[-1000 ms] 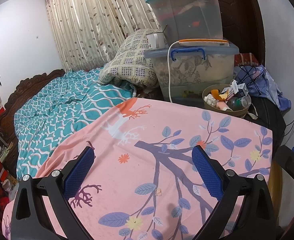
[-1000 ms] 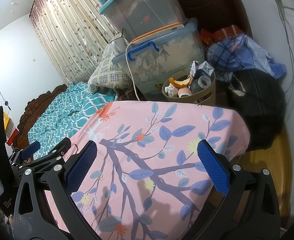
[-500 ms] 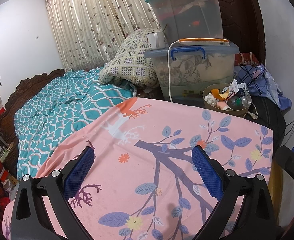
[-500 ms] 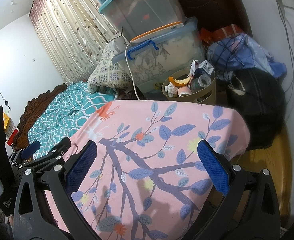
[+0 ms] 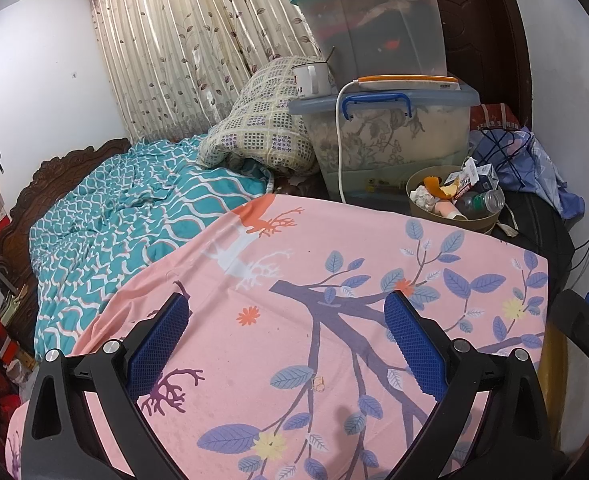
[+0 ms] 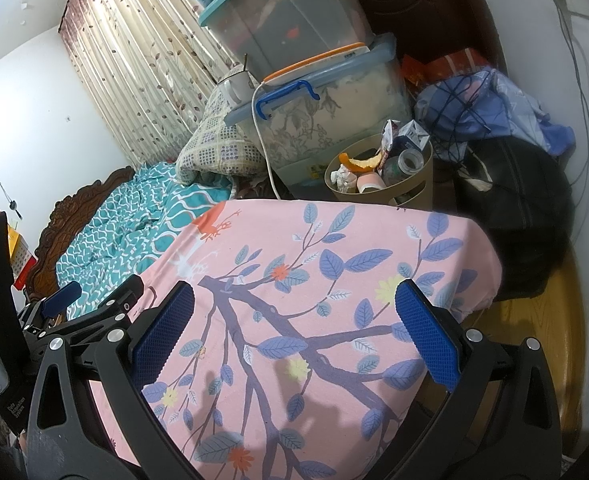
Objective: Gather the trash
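Left gripper (image 5: pixel 284 338) spread wide, empty, poised over the near part of the pink leaf-print bedsheet (image 5: pixel 334 280). Right gripper (image 6: pixel 294 328) likewise released, nothing between its blue pads (image 6: pixel 162 328), above the same sheet near its right edge. Beige trash bin (image 5: pixel 450 216) just past the sheet's far right corner, filled with orange peel (image 5: pixel 438 188), crumpled tissue (image 5: pixel 422 196), a carton and a plastic bottle (image 5: pixel 482 202). Behind the bin, stacked clear storage boxes (image 5: pixel 390 136).

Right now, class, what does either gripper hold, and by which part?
Nothing is held. The left gripper and right gripper are both open above the pink leaf-print bedsheet.
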The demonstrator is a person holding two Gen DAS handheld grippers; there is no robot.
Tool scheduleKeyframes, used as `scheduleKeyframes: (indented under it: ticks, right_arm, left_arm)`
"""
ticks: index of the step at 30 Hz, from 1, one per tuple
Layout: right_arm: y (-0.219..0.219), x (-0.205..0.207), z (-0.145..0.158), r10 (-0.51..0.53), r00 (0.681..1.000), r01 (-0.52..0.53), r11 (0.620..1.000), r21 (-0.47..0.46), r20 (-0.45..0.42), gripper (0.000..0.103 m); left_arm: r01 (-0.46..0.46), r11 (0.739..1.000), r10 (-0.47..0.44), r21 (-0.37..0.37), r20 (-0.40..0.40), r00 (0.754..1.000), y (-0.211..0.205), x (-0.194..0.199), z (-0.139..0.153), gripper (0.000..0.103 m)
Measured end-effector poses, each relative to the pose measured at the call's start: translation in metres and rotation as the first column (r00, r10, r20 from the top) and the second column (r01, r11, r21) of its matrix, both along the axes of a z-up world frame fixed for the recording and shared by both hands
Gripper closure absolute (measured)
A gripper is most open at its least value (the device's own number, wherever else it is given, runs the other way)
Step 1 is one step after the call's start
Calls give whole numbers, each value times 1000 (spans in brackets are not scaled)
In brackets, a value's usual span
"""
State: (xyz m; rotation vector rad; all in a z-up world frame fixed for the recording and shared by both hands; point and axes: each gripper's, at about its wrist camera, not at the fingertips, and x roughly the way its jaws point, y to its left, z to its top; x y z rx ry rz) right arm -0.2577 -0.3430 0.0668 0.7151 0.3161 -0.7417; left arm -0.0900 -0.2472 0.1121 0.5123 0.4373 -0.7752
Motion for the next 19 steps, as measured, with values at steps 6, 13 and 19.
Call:
scheduleKeyframes:
  ticks: [6, 13, 19]
  right_arm:
    - [0, 0, 0, 0, 1000, 0, 1000, -2, 1, 3]
    - [15, -4, -5, -1, 1000, 1, 1000, -11, 4, 3]
    - [29, -11, 2, -2, 1000, 2, 1000, -17, 6, 3]
  left_arm:
    - [5, 1000, -5, -10, 15, 1000, 9, 1, -2, 9]
    - [27, 999, -27, -30, -5, 1000, 18, 1, 5, 9]
    - [30, 998, -32, -46, -26, 999, 20, 6, 11, 9]
